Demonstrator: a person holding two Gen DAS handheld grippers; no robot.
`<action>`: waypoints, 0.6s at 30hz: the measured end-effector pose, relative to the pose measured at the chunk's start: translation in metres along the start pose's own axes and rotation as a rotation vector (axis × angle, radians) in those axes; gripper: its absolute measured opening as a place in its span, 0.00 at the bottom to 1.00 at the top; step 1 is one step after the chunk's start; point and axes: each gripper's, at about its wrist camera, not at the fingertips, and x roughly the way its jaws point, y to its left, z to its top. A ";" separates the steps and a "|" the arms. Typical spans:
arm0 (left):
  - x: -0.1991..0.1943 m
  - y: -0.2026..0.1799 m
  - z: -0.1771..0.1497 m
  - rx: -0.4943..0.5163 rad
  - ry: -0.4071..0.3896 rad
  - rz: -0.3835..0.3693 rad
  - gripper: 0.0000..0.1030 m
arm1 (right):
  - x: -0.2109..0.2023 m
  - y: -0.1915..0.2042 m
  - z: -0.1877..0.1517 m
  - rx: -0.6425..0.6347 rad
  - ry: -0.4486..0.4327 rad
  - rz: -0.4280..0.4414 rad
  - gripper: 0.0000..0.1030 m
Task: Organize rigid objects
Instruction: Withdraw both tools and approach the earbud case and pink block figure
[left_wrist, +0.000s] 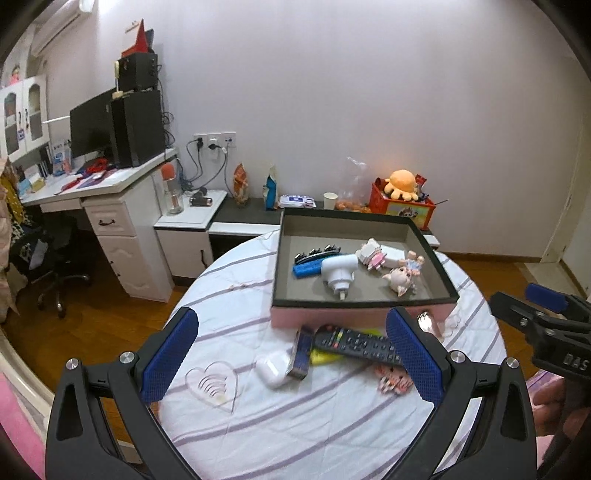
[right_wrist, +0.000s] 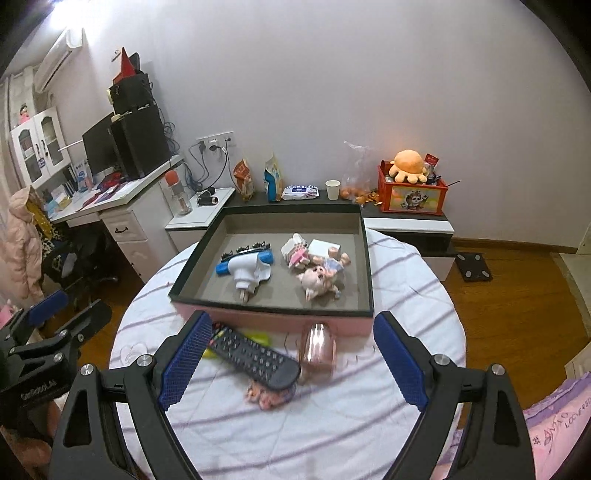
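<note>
Black remote (right_wrist: 255, 356) lies between the right gripper's (right_wrist: 290, 356) spread fingers (right_wrist: 397, 363).

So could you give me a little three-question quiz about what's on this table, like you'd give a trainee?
1. True or false: the remote control lies inside the tray.
2. Which is in the tray? A) earbud case B) pig figurine C) shiny pink cylinder
3. Fill in: both the left hand-held gripper and the right hand-held gripper have their jaws ____.

Key: 1 false, it lies on the tablecloth in front of the tray; 2 B; 3 open.
</note>
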 end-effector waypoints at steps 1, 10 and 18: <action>-0.002 0.001 -0.005 0.002 0.005 -0.001 1.00 | -0.003 -0.001 -0.006 0.002 0.003 0.000 0.88; 0.014 0.005 -0.043 0.001 0.112 -0.011 1.00 | 0.004 -0.020 -0.038 0.031 0.085 -0.016 0.88; 0.024 0.002 -0.046 0.026 0.118 -0.008 1.00 | 0.013 -0.017 -0.043 0.016 0.120 -0.002 0.88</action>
